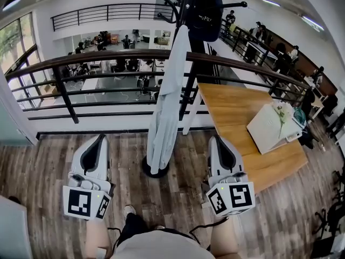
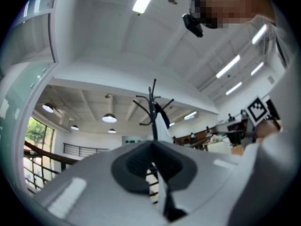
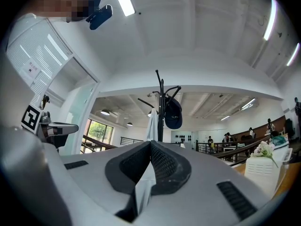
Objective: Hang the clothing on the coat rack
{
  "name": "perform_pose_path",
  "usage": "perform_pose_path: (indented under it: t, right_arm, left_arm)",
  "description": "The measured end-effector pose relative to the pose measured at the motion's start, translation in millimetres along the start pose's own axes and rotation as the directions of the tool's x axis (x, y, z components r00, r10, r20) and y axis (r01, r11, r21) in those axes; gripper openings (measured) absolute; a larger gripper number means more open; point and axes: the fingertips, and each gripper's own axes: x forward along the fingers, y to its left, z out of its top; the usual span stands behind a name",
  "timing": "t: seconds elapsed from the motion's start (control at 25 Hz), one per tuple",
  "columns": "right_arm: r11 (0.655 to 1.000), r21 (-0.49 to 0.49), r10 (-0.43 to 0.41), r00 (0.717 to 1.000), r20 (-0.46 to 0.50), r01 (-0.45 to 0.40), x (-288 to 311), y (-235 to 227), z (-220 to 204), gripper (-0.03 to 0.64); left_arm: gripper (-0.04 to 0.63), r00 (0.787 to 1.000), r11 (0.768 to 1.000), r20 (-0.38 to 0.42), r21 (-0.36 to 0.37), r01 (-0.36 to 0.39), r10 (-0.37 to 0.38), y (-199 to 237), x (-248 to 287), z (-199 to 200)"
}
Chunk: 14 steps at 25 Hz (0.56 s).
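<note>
Both my left gripper (image 1: 100,140) and right gripper (image 1: 215,141) are closed, empty; shirt (image 1: 168,99) hangs on the coat rack (image 1: 186,93).

The coat rack (image 1: 187,80) is black, its hanging shirt (image 1: 164,112) pale blue, the cap (image 1: 205,9) at 12 o'clock dark blue. The table (image 1: 232,107) at 3 o'clock is orange-brown. The floor (image 1: 54,161) is grey-brown.

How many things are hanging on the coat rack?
2. A pale garment drapes down the coat rack's left side; a dark cap hangs near its top, on the right. More could hide behind.
</note>
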Motion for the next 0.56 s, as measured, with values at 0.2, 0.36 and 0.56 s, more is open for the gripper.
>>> perform_pose_path:
  t: [0.2,0.36,0.56]
  right_arm:
    - [1.000,0.002,-0.002,1.000,0.000,0.002,3,-2,-1,0.002]
    - [1.000,0.002,-0.003,1.000,0.000,0.003,5,-3,-2,0.002]
    - [1.000,0.004,-0.006,1.000,-0.002,0.006,7,-5,-1,0.002]
  left_arm:
    - [0.006,1.000,1.000,-0.001,-0.002,0.006,-0.006,0,6,-1]
    - [0.006,1.000,1.000,-0.002,-0.005,0.010,-0.010,0,9,-3]
    - [0.006,1.000,1.000,-0.005,-0.008,0.012,-0.012,0,13,-3]
